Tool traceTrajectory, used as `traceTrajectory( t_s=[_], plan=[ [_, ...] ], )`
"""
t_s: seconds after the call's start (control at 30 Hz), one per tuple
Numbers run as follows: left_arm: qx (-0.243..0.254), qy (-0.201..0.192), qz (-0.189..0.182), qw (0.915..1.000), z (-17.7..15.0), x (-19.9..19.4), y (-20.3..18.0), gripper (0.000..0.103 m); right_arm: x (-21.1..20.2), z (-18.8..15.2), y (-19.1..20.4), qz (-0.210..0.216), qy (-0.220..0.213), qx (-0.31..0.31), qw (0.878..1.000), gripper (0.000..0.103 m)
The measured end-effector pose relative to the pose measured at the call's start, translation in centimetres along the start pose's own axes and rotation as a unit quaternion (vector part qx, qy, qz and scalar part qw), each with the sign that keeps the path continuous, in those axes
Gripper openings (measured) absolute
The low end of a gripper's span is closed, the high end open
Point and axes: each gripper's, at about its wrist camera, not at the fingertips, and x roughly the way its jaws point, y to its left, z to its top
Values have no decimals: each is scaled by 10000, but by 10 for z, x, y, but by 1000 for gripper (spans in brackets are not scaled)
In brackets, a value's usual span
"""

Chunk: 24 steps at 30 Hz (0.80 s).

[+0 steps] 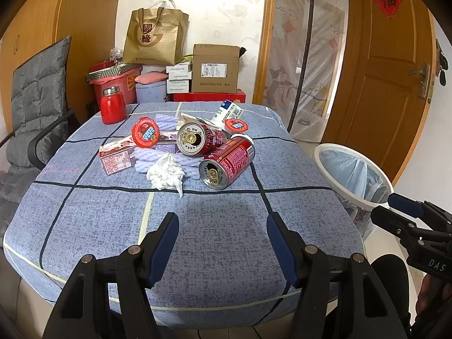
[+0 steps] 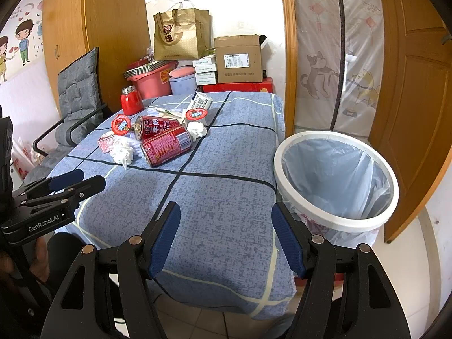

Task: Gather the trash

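Observation:
Trash lies heaped at the far middle of the blue checked tablecloth [image 1: 99, 212]: two red cans on their sides [image 1: 227, 162] [image 1: 202, 138], a crumpled white tissue [image 1: 166, 172], a small carton [image 1: 115, 155] and two red-lidded cups [image 1: 145, 132] [image 1: 236, 125]. My left gripper [image 1: 222, 220] hangs open over the near cloth, well short of the pile, holding nothing. A white-rimmed bin [image 2: 353, 223] with a pale blue liner stands at the table's right side. My right gripper [image 2: 226, 214] is open and empty over the table's near right corner, just left of the bin. From this side I see the nearer can [image 2: 165, 145], the tissue [image 2: 123, 151] and a second tissue [image 2: 197, 130].
A red jar with a metal lid [image 1: 113, 106] stands at the table's far left. A grey cushioned chair [image 1: 36, 107] is at the left. Boxes, a gold paper bag [image 1: 154, 39] and tubs are stacked behind the table. A wooden door [image 1: 395, 84] stands open at the right.

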Motion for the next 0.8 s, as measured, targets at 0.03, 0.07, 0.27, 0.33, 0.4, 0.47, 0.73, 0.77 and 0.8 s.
traceTrajectory(
  t_s=[0.03,0.07,0.27,0.33,0.4,0.47,0.73,0.77,0.8],
  plan=[
    [-2,-1,-6,10000,0,0,0,64,0,0,0,-2,0,-5,10000,68],
    [-3,0,-7,10000,1,0,0,64,0,0,0,1,3,0,10000,68],
    [1,-14,-7,10000,2,-2,-1,64,0,0,0,-4,2,0,10000,68],
    [2,-18,-6,10000,3,-3,-1,64,0,0,0,-1,-1,0,10000,68],
    [2,-17,-22,10000,1,-1,0,64,0,0,0,-3,-1,-8,10000,68],
    [6,-18,-20,10000,2,-1,-1,64,0,0,0,-6,1,-1,10000,68],
    [7,-20,-14,10000,2,-1,-1,64,0,0,0,-8,0,-3,10000,68],
    [3,-23,-24,10000,2,-1,0,64,0,0,0,-8,-5,-4,10000,68],
    [6,-26,-18,10000,2,-1,-1,64,-1,0,1,-8,-7,-4,10000,68]
  ],
)
